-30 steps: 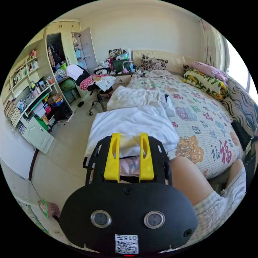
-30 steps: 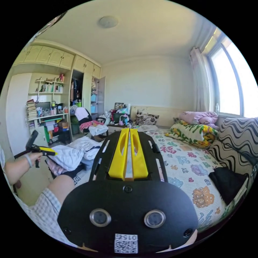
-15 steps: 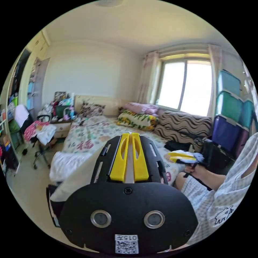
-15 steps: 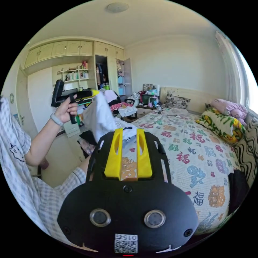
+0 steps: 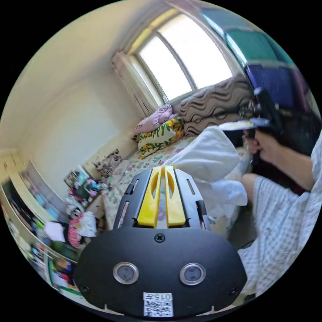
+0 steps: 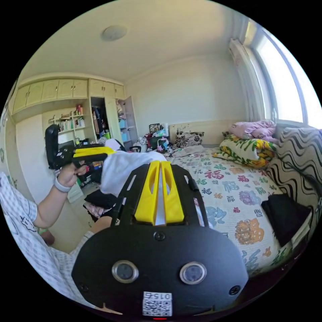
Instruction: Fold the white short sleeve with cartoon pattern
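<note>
Left tongs (image 5: pixel 162 167) and right tongs (image 6: pixel 160 163) are each clamped on the white shirt (image 6: pixel 122 167), jaws nearly together. The shirt hangs between them above the bed (image 6: pixel 231 198), at ten o'clock in the right gripper view.

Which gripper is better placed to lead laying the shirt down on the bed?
Probably right. The right gripper, shut on the white shirt, is over the bed; the left gripper holds its end beyond the bed's edge.

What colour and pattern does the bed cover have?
The bed cover is pale, with multicoloured character and flower motifs; the right gripper view shows it best.
</note>
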The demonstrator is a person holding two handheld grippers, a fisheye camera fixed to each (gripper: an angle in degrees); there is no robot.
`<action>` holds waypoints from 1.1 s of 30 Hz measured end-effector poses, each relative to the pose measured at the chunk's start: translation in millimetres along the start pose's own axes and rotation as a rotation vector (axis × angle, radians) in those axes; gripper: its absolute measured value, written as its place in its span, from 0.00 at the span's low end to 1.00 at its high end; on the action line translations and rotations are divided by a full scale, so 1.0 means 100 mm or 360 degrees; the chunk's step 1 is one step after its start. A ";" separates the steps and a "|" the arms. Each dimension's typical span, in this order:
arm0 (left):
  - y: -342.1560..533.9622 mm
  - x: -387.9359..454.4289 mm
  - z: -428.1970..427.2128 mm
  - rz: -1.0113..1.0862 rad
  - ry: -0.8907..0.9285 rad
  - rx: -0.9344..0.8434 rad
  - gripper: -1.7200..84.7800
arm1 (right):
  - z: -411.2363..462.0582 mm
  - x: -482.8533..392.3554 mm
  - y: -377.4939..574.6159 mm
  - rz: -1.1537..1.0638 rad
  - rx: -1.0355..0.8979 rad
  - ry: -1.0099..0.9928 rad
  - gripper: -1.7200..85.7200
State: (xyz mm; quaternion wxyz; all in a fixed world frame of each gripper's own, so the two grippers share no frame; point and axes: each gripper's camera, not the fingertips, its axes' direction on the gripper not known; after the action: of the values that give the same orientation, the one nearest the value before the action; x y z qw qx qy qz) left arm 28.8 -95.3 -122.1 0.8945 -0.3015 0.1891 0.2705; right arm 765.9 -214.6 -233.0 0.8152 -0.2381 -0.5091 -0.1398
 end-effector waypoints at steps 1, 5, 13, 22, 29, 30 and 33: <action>-0.06 0.10 0.00 0.0075 -0.0050 -0.0002 0.02 | -0.02 0.09 0.02 0.0028 -0.0027 0.0027 0.01; -0.33 0.64 0.08 0.0513 -0.0335 -0.0016 0.02 | 0.01 0.31 0.11 0.0092 -0.0116 -0.0002 0.03; -0.54 0.71 0.28 0.0612 -0.0394 0.0147 0.02 | 0.25 0.82 0.17 0.0315 -0.0203 -0.0197 0.16; -0.72 -0.26 0.58 0.0264 -0.0087 0.0352 0.02 | 0.27 1.02 -0.90 0.0063 -0.0106 -0.0138 0.02; -0.38 -1.89 2.05 -0.0660 0.0085 -0.0015 0.01 | 1.20 1.50 -2.02 -0.0054 -0.0426 -0.0064 0.05; -0.24 -2.05 2.45 -0.0719 0.0064 -0.0273 0.01 | 1.41 1.64 -1.99 0.0036 -0.0564 -0.0135 0.07; 0.17 -2.27 2.94 -0.0919 0.0340 -0.0447 0.02 | 1.75 1.94 -1.68 0.0139 -0.0829 -0.0136 0.10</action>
State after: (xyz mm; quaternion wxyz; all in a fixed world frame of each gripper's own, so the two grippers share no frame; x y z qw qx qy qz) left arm -107.2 20.5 203.4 0.8590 -0.4896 0.1495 -0.0037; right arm 639.3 -261.7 47.0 0.7095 -0.4672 -0.4793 -0.2205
